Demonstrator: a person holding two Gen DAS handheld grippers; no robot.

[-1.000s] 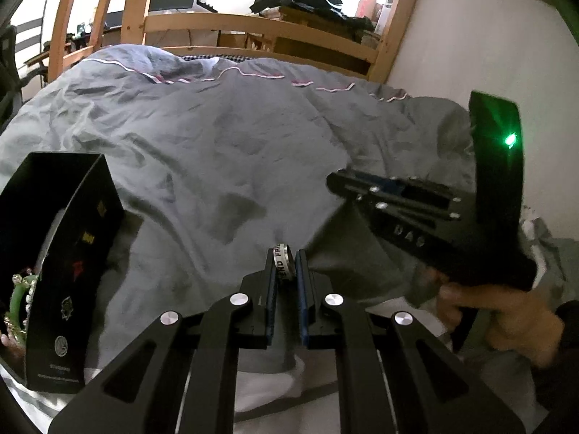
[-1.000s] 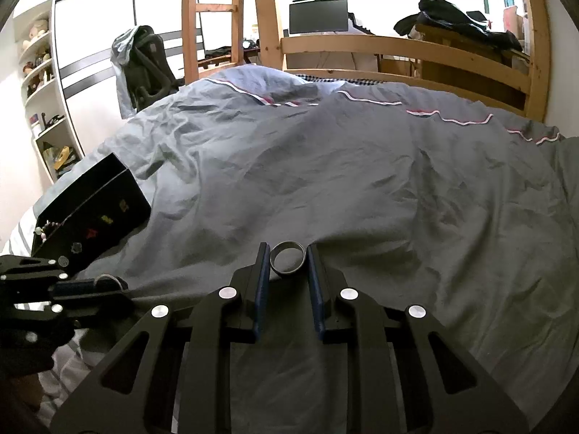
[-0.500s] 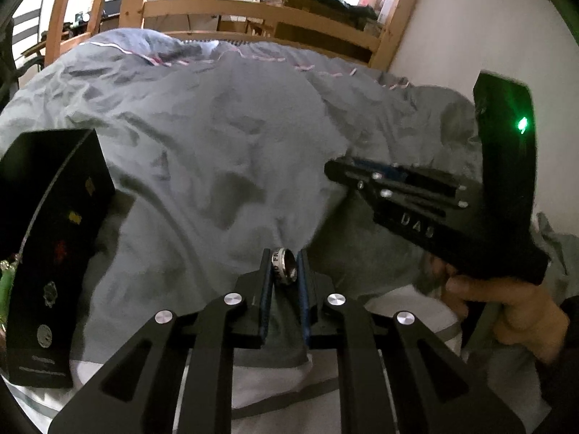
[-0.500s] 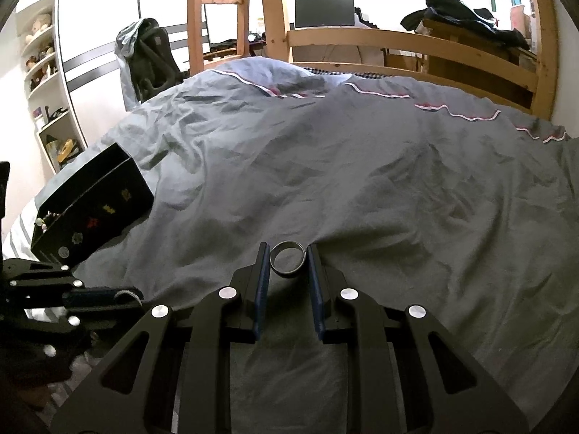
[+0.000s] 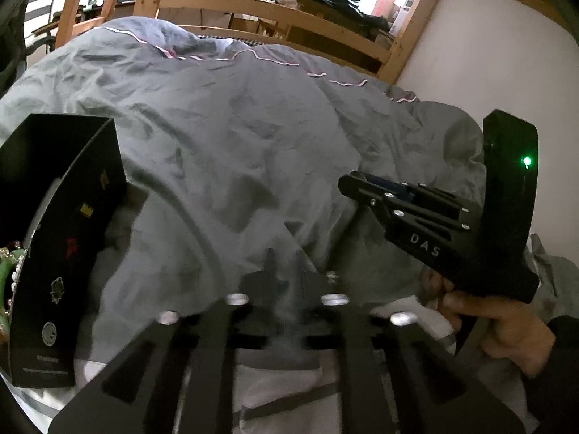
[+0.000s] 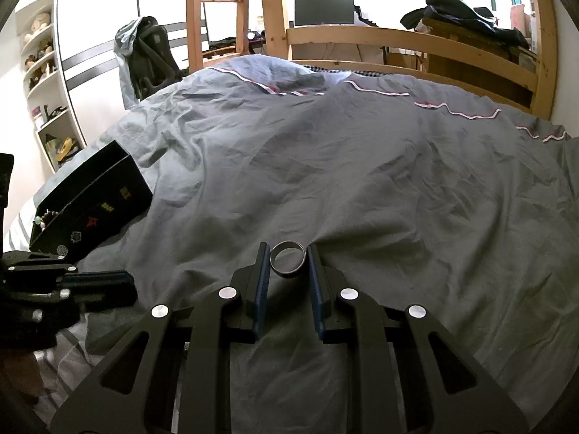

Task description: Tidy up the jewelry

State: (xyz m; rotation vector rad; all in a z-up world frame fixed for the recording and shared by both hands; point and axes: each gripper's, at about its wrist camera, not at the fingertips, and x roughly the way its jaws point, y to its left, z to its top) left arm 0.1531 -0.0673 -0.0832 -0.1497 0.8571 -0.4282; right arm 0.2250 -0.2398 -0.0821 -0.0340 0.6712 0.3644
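Note:
My right gripper is shut on a plain grey metal ring, which stands upright between the blue pads over the grey duvet. In the left wrist view my left gripper is blurred. Its jaws are opening and I see no ring between them. A black jewelry box stands at the left with a green bangle and beads inside. The box also shows left of the right gripper. A hand holds the right gripper at the right, in the air above the duvet.
The rumpled grey duvet covers the whole bed. A wooden bed frame runs along the far side and a white wall stands to the right. A white striped sheet shows under the left gripper.
The left gripper's jaws have parted and the lettered ring they pinched is gone from between them. The right gripper keeps still with its ring.

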